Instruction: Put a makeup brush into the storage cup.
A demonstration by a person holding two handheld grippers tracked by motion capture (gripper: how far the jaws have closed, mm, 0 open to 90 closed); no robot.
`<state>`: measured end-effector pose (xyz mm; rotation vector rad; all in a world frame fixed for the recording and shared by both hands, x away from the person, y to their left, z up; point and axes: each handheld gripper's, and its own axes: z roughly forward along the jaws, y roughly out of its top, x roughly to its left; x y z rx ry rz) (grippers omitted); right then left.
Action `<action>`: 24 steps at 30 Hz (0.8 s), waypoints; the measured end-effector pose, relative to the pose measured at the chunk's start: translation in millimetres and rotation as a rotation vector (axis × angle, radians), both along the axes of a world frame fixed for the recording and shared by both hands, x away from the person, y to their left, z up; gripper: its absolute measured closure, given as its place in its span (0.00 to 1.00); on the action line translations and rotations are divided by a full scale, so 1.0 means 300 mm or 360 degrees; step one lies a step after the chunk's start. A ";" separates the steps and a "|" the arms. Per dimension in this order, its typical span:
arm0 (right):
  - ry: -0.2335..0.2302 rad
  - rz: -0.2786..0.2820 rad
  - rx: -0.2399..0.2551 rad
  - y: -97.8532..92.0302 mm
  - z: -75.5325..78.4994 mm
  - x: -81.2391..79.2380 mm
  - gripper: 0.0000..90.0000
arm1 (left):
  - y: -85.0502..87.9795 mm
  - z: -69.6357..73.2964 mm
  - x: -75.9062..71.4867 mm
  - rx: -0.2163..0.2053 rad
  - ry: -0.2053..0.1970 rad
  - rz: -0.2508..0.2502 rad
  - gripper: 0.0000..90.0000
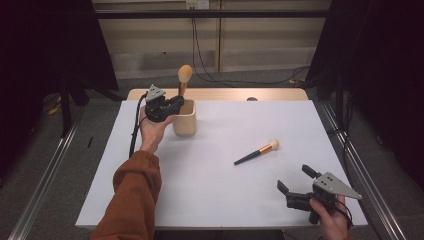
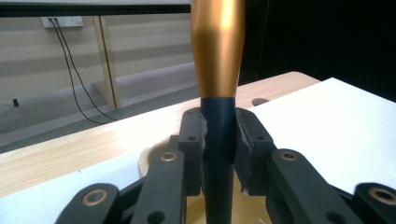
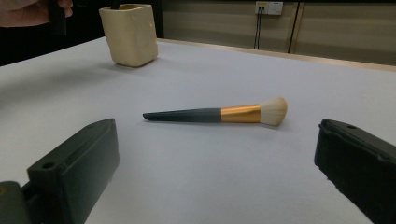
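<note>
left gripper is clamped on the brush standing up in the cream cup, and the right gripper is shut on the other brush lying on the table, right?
Not quite. The left gripper does clamp the upright brush over the cream cup, but the right gripper is open and holds nothing. The right gripper view shows its jaws spread wide, with the other brush lying free on the table beyond them.

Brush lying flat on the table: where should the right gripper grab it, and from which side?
Probably the dark handle of the lying brush, near the gold ferrule. Come down from above with the open right gripper, jaws across the handle: it lies flat, and the bristle end is soft.
</note>
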<state>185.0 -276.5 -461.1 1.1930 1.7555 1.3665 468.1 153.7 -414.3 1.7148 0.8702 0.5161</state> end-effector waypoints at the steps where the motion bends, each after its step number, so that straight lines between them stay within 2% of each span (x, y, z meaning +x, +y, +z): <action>1: 0.0002 -0.0001 -0.0001 0.000 0.000 -0.001 0.00 | -0.002 -0.003 -0.001 0.0004 0.0006 -0.0005 0.83; 4: 0.0001 0.0000 -0.0001 0.001 0.000 -0.001 0.00 | -0.003 -0.007 -0.004 0.0012 0.0009 -0.0006 0.83; 7: 0.0003 0.0004 -0.0005 0.001 0.000 0.000 0.00 | 0.006 -0.009 -0.002 0.0006 0.0050 0.0006 0.83; 10: 0.0002 0.0005 -0.0005 0.000 -0.001 0.001 0.00 | 0.008 -0.012 -0.002 0.0044 0.0066 -0.0015 0.83; 19: 0.0005 0.0003 -0.0005 0.000 -0.001 0.001 0.00 | 0.004 -0.017 -0.003 0.0068 0.0135 -0.0001 0.82; 21: 0.0004 0.0005 -0.0006 0.001 -0.001 0.001 0.00 | 0.007 -0.017 -0.004 0.0050 0.0138 -0.0003 0.81; 23: 0.0006 0.0007 -0.0007 0.002 -0.001 0.001 0.00 | 0.006 -0.014 -0.005 0.0035 0.0151 -0.0008 0.75; 24: 0.0007 0.0007 -0.0007 0.002 -0.001 0.001 0.00 | 0.005 -0.011 -0.008 0.0052 0.0144 0.0003 0.74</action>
